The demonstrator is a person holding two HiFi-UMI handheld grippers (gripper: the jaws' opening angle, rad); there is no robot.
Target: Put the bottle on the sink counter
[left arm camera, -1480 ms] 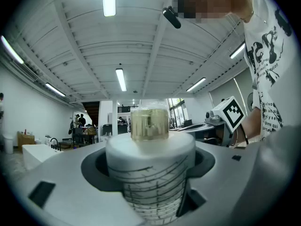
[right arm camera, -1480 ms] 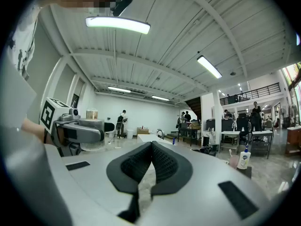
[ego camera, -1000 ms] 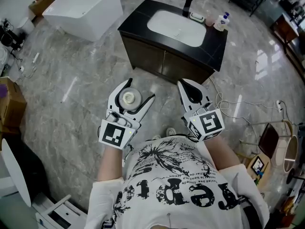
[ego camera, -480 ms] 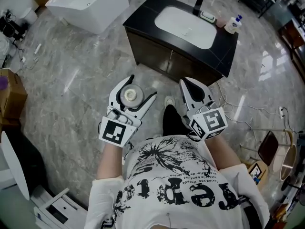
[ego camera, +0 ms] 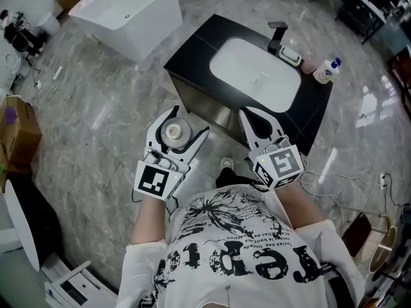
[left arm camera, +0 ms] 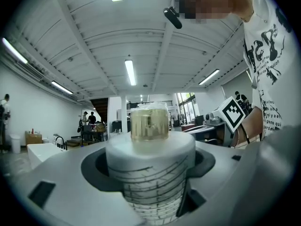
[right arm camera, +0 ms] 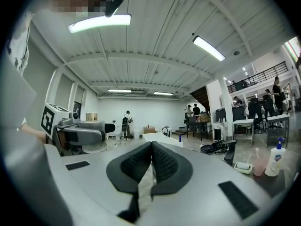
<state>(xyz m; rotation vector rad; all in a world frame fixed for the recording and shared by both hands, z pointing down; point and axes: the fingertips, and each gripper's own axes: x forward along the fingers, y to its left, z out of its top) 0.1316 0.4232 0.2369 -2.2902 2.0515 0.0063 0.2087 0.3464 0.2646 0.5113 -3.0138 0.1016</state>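
The left gripper (ego camera: 185,124) clamps the white, clear-capped plastic bottle (left arm camera: 149,173). The right gripper (right arm camera: 151,161) is closed and empty. Risk: a low carry could strike the black sink counter (ego camera: 192,50) ahead of the fingers.

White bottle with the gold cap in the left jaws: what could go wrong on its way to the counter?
The white basin fills most of the black sink counter, so the white gold-capped bottle could tip off a narrow rim. The back corner holds a white pump bottle it might knock.
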